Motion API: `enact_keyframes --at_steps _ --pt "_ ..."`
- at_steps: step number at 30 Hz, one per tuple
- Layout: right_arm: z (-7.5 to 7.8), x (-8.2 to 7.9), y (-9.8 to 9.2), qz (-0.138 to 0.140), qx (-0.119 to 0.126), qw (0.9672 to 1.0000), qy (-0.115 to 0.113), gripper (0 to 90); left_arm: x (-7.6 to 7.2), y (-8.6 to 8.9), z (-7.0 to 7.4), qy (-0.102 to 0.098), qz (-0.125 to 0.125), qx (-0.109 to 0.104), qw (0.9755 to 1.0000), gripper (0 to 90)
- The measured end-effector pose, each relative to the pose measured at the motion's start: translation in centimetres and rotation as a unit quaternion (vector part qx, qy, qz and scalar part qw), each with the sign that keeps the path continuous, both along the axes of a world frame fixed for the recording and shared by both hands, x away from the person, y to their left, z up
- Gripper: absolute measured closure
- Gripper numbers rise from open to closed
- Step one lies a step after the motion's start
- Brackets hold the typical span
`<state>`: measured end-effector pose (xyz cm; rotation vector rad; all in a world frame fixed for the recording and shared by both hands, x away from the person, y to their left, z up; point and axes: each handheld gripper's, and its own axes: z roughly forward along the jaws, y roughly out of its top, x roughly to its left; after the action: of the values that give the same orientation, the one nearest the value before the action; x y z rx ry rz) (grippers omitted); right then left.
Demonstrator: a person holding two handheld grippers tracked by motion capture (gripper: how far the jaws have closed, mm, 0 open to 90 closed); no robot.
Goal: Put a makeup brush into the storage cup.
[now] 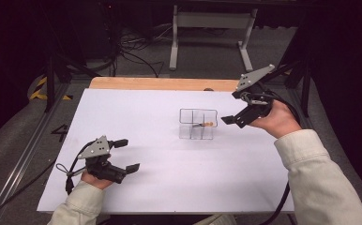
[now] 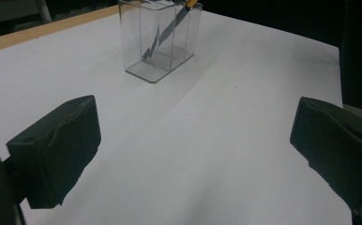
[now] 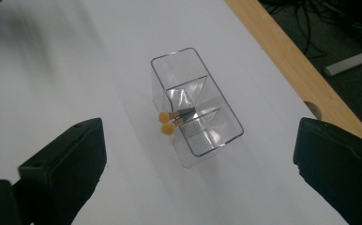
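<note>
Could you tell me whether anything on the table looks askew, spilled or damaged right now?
Nothing stands out. The clear organizer stands upright on the white table, and two yellow-tipped tools lean in one compartment with their tips above the rim. Both grippers, left and right, are open and empty.

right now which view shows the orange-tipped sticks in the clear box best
The right gripper view: it looks down into the clear box and shows both sticks. The left gripper view crops their tips at its top edge; the high view shows them tiny.

Count on the white board

One clear box with dividers, two yellow-tipped sticks in it, and two grippers over the white board.
</note>
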<state>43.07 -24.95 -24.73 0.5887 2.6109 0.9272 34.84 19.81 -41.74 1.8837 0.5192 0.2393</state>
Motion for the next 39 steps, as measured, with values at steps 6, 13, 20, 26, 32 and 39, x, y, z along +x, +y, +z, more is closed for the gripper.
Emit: enact_keyframes --at_steps 6,13,20,26,32,39 --pt "0.1 -1.7 -1.7 -0.013 0.035 0.9988 -0.030 0.0 0.3 0.7 0.1 0.003 0.004 -0.005 1.0000 2.7" --pt "-1.0 -3.6 -3.2 -0.008 0.075 0.9962 -0.043 0.0 0.6 1.4 0.2 0.004 0.004 -0.007 1.0000 2.7" --pt "-3.3 -5.1 -4.1 -0.027 0.119 0.9906 -0.062 0.0 0.5 1.9 0.3 0.002 0.006 -0.012 0.9999 2.6" --pt "-5.0 -6.2 -5.4 -0.053 0.165 0.9813 -0.084 0.0 0.5 2.3 0.3 -0.001 0.009 -0.015 0.9998 2.5" --pt "-6.8 -7.3 -6.7 -0.071 0.192 0.9746 -0.091 0.0 0.4 2.4 0.2 -0.007 0.015 -0.019 0.9997 2.5" --pt "-8.5 -7.9 -7.6 -0.082 0.212 0.9694 -0.092 0.0 0.3 2.8 -0.2 -0.008 0.026 -0.019 0.9994 2.5"
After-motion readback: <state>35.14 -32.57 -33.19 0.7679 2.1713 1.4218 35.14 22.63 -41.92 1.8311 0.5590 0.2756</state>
